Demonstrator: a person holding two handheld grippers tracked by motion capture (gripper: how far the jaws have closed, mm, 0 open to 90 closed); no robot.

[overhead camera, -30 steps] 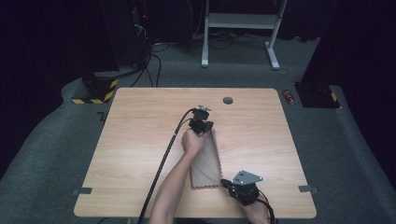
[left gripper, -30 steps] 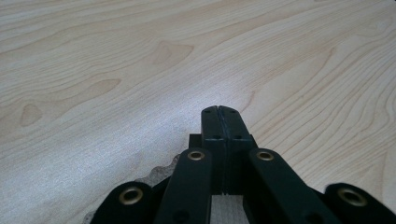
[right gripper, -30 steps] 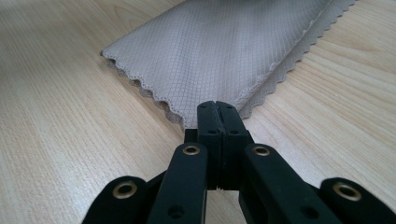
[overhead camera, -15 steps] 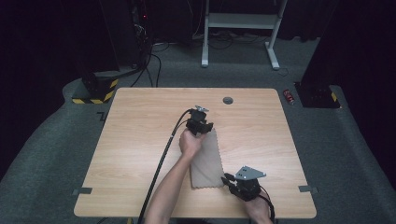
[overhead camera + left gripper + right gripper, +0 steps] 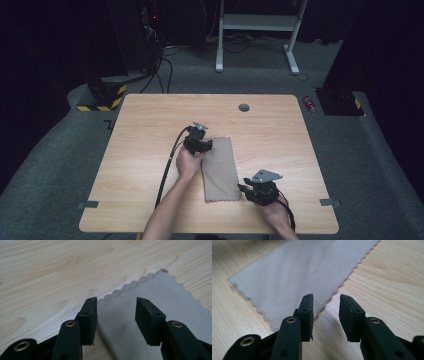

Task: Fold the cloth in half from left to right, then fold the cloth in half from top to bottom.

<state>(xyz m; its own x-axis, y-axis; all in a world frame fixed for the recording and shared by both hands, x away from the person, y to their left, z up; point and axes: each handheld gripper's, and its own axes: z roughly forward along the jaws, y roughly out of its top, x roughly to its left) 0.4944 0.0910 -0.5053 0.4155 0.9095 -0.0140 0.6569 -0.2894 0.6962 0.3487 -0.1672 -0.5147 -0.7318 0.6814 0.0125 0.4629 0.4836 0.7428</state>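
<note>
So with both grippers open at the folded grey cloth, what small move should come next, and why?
Probably draw both grippers back. The grey zigzag-edged cloth lies flat on the wooden table, and the left gripper and right gripper, jaws just opened, hold nothing.

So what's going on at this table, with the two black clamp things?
A person holds a gripper in each hand over a grey cloth lying flat on the wooden table. The left gripper is at its far corner, the right gripper at its near corner. Both jaws have just been opening, gripping nothing.
</note>
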